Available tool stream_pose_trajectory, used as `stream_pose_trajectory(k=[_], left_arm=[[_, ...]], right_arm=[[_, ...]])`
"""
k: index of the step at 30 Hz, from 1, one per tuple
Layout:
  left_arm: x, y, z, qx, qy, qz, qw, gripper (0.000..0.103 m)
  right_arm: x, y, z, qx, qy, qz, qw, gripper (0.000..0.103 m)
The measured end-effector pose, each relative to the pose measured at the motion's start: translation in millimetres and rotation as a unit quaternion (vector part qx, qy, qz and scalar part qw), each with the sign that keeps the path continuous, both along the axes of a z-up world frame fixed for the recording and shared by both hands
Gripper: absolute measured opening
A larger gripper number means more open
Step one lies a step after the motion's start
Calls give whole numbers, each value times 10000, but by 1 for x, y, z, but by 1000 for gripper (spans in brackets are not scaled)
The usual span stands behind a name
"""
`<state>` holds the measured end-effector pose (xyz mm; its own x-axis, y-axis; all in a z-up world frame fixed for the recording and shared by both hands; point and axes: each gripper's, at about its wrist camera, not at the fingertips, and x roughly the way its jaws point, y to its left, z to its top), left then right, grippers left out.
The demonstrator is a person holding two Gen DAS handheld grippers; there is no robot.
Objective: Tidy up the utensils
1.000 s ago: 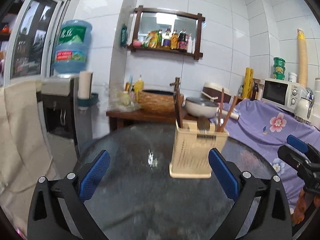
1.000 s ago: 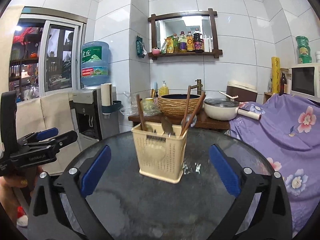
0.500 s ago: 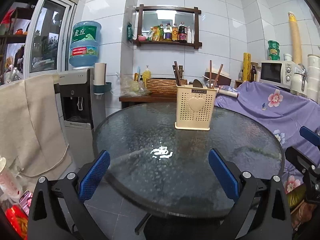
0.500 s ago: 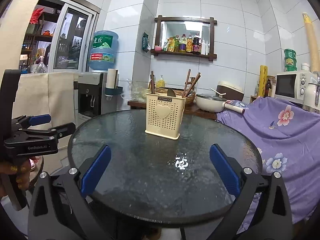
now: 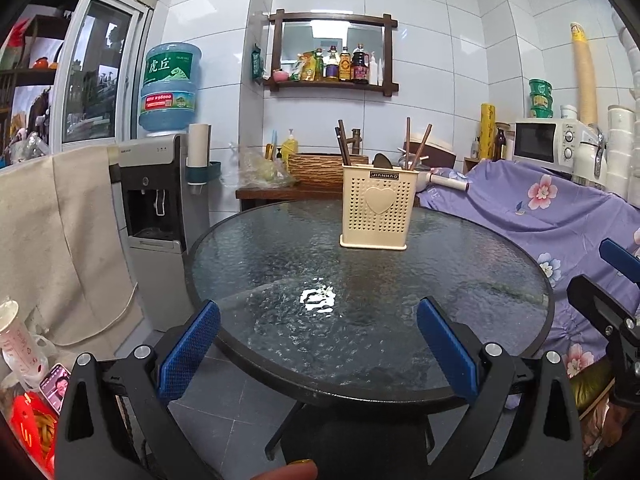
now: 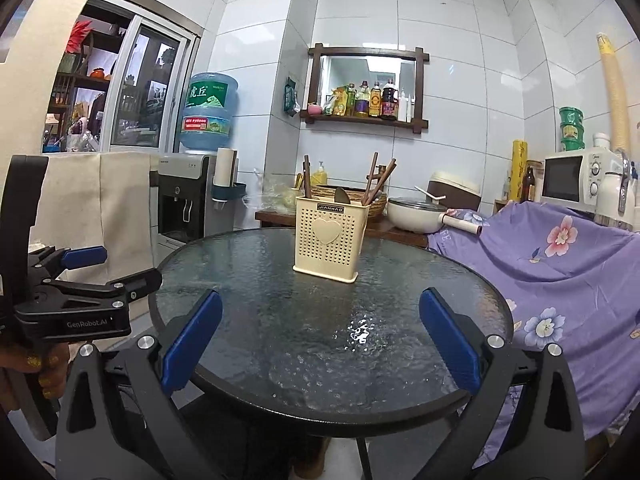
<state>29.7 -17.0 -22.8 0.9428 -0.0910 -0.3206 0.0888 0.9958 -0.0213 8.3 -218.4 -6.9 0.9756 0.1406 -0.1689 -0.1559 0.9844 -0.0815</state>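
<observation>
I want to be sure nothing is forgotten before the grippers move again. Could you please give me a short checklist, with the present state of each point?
1. Left gripper empty, jaws wide apart: ok.
2. Right gripper empty, jaws wide apart: ok.
3. Utensil holder upright on the glass table: ok.
4. Chopsticks and the other utensils stand inside the holder: ok.
5. No loose utensils on the tabletop: ok, as far as both views show.
6. Utensils sorted in the right compartments: cannot tell, the holder's inside is hidden.
</observation>
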Motion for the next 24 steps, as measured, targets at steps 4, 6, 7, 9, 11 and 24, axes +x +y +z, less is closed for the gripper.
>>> stream_pose_trajectory(k=[4, 6, 7, 9, 11, 24], left_arm=[[0, -1, -1, 20, 20, -1, 10000, 96], [-1, -2, -1, 57, 15, 38, 10000, 96], [-2, -1, -1, 78, 13, 58, 10000, 96], [-2, -1, -1, 99, 23, 69, 9999, 96], [-2, -1, -1, 91, 57, 66, 9999, 97], [-3, 5, -1, -98, 98, 73, 9999, 97]], right_arm=[[0, 0, -1, 28, 35, -11, 10000, 97], [0, -1, 0, 49, 45, -25, 10000, 97], [0, -2, 0, 55, 46, -28, 10000, 97], [0, -2, 1, 68, 52, -34, 10000, 97], [0, -2, 0, 92, 71, -29, 9999, 97], [4, -4, -2, 222, 128, -21, 9997, 97]])
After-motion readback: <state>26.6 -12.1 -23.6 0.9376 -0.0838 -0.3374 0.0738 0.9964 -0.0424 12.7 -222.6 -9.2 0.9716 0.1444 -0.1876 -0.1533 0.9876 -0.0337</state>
